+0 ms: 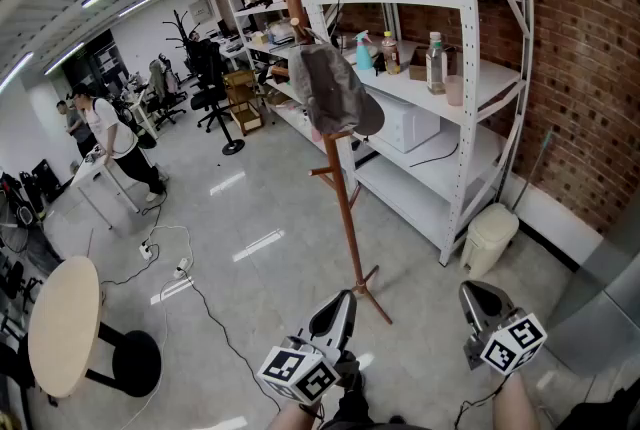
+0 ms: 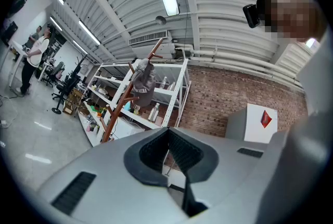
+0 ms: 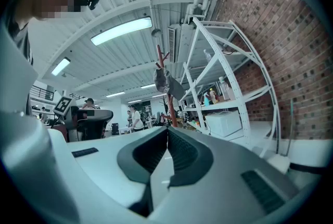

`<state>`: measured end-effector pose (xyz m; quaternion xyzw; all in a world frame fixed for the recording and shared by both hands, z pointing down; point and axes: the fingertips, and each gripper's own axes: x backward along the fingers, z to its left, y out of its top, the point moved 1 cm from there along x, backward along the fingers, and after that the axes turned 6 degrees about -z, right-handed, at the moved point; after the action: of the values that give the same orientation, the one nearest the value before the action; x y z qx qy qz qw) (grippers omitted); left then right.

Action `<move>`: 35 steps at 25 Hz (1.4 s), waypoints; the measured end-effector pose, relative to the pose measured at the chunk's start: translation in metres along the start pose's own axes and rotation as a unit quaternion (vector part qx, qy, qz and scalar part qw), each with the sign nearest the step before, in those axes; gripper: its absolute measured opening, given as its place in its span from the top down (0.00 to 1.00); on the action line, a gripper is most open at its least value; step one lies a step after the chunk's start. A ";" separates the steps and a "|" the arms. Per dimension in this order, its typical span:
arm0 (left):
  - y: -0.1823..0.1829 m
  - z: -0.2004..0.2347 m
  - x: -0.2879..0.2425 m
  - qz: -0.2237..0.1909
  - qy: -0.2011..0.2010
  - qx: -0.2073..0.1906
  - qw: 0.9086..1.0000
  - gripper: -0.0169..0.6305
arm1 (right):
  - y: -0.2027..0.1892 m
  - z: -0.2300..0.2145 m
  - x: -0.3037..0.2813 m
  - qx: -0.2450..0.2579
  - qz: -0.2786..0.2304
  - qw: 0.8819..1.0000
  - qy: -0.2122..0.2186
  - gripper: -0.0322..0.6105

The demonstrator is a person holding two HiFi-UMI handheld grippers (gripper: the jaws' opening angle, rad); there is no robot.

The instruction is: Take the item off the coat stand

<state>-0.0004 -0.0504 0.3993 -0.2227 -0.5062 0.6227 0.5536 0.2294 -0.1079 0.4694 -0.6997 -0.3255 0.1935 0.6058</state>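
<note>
A grey cap (image 1: 333, 90) hangs on a peg of the brown wooden coat stand (image 1: 343, 208) in the middle of the head view. The cap (image 2: 142, 82) and stand (image 2: 118, 113) show far off in the left gripper view, and the cap (image 3: 167, 82) also appears in the right gripper view. My left gripper (image 1: 340, 306) is low, near the stand's foot, jaws shut with nothing between them. My right gripper (image 1: 478, 300) is low at the right, shut and empty. Both are well below the cap and apart from it.
White metal shelving (image 1: 450, 68) with bottles and a microwave stands right behind the stand, against a brick wall (image 1: 580, 68). A small bin (image 1: 489, 238) sits by the shelf foot. A round table (image 1: 62, 326) is at the left. Cables (image 1: 170, 268) lie on the floor; a person (image 1: 115, 143) stands far left.
</note>
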 end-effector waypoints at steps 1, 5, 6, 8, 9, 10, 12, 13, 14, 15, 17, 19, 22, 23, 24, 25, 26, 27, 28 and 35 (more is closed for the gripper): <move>0.005 0.007 -0.003 -0.003 -0.005 -0.002 1.000 0.96 | 0.000 0.003 -0.009 0.000 -0.001 1.000 0.001 0.94; 0.027 0.041 -0.023 -0.011 -0.011 -0.007 1.000 0.96 | 0.003 0.010 -0.052 0.009 -0.004 1.000 0.005 0.94; 0.033 0.050 -0.030 -0.013 -0.012 -0.007 1.000 0.96 | 0.004 0.010 -0.065 0.012 -0.007 1.000 0.006 0.94; 0.043 0.067 -0.046 -0.020 -0.020 -0.009 1.000 0.96 | 0.011 0.008 -0.089 0.017 -0.014 1.000 0.006 0.94; 0.050 0.075 -0.054 -0.023 -0.023 -0.011 0.999 0.96 | 0.014 0.007 -0.101 0.020 -0.017 1.000 0.006 0.94; 0.056 0.081 -0.061 -0.025 -0.025 -0.015 0.999 0.96 | 0.019 0.006 -0.113 0.023 -0.021 0.999 0.006 0.94; 0.068 0.094 -0.073 -0.029 -0.027 -0.023 0.999 0.96 | 0.026 0.007 -0.135 0.029 -0.027 0.999 0.006 0.94; 0.073 0.100 -0.079 -0.031 -0.029 -0.027 0.999 0.96 | 0.029 0.008 -0.146 0.031 -0.030 0.999 0.008 0.94; 0.077 0.106 -0.084 -0.032 -0.031 -0.031 0.999 0.96 | 0.031 0.009 -0.156 0.034 -0.033 0.999 0.010 0.94; 0.080 0.112 -0.089 -0.033 -0.033 -0.035 0.998 0.96 | 0.034 0.011 -0.165 0.037 -0.035 0.999 0.011 0.94; 0.088 0.124 -0.097 -0.034 -0.034 -0.043 0.998 0.96 | 0.041 0.013 -0.181 0.044 -0.042 0.998 0.013 0.94; 0.098 0.137 -0.105 -0.039 -0.036 -0.049 0.997 0.96 | 0.048 0.015 -0.196 0.050 -0.053 0.997 0.011 0.94; 0.111 0.151 -0.114 -0.041 -0.043 -0.046 0.997 0.96 | 0.060 0.016 -0.215 0.058 -0.070 0.996 0.003 0.94; 0.114 0.153 -0.118 -0.040 -0.049 -0.045 0.997 0.96 | 0.065 0.016 -0.222 0.061 -0.075 0.995 0.000 0.94; 0.117 0.156 -0.122 -0.040 -0.056 -0.046 0.997 0.96 | 0.069 0.016 -0.228 0.063 -0.081 0.995 -0.001 0.94; 0.119 0.159 -0.127 -0.039 -0.061 -0.049 0.996 0.96 | 0.073 0.017 -0.235 0.066 -0.086 0.994 -0.001 0.94; 0.121 0.163 -0.132 -0.039 -0.064 -0.053 0.996 0.96 | 0.077 0.017 -0.243 0.068 -0.091 0.993 -0.001 0.94; 0.123 0.168 -0.137 -0.038 -0.065 -0.056 0.996 0.96 | 0.080 0.019 -0.250 0.072 -0.096 0.993 -0.001 0.94; 0.126 0.173 -0.140 -0.036 -0.067 -0.058 0.995 0.96 | 0.084 0.021 -0.257 0.075 -0.101 0.992 -0.001 0.94; 0.138 0.187 -0.161 -0.024 -0.100 -0.063 0.993 0.96 | 0.109 0.034 -0.289 0.101 -0.132 0.986 -0.008 0.94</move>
<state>-0.1744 -0.2521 0.3053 -0.1818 -0.6023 0.5951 0.5000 0.0248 -0.2884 0.3213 -0.5846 -0.3986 0.1496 0.6906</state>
